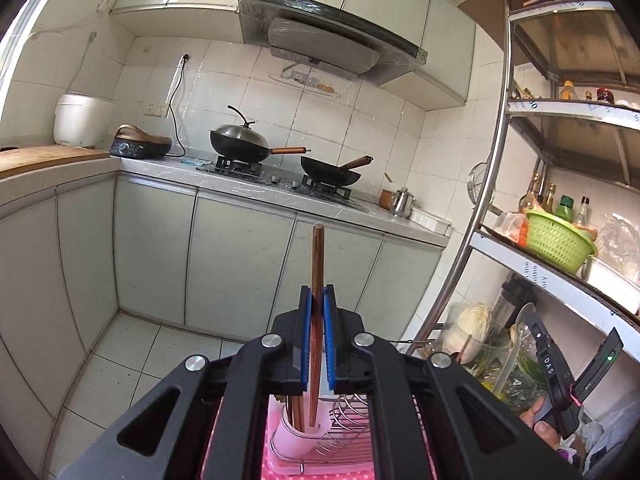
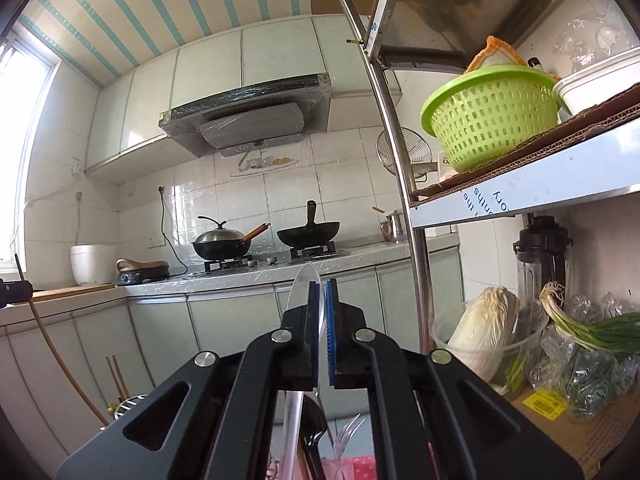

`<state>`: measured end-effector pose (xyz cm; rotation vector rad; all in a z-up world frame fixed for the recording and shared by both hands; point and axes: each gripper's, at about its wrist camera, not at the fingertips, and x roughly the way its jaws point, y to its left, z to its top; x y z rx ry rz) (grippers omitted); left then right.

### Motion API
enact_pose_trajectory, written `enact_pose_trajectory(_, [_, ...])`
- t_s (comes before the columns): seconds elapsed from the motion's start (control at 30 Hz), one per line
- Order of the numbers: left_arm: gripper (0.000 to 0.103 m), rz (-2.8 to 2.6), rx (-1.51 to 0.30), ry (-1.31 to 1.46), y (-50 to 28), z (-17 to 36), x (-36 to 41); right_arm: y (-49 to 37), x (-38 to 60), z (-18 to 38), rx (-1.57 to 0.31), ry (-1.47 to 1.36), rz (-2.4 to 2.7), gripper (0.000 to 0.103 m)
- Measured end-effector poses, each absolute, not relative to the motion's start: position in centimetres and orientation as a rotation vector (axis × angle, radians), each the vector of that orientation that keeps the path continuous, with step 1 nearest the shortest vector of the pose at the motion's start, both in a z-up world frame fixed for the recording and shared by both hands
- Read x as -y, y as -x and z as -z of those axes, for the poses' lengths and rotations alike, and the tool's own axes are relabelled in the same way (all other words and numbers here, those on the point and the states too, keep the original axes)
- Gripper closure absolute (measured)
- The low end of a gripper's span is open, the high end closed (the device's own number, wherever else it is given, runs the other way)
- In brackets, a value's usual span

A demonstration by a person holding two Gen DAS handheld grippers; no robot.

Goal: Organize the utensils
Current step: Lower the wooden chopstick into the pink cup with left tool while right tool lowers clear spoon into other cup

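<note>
My left gripper is shut on a brown wooden chopstick that stands upright between the blue pads; its lower end reaches into a white utensil cup holding other chopsticks, on a wire rack over a pink tray. My right gripper is shut on a clear plastic spoon, bowl up. Below it are a black utensil and a clear plastic fork. The right gripper also shows at the left wrist view's right edge with the clear spoon.
A metal shelf rack stands close on the right with a green basket, cabbage, green onions and a blender. Ahead is the counter with two woks, a kettle, a rice cooker.
</note>
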<state>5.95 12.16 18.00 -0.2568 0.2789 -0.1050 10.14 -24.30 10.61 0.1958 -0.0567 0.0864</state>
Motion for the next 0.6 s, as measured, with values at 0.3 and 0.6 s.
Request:
enact_pose_trajectory(0.3, [0.098,0.089,-0.366,0.254,-9.9,-14.0,-11.6,-12.9,24.4,-8.5,0.071,-0.174,-0.043,0.100])
enact_pose_trajectory(0.6, [0.098,0.091,-0.441,0.269,-11.3,-10.4,-11.3,-14.0,23.5,-6.7,0.100,-0.145,-0.044,0.100])
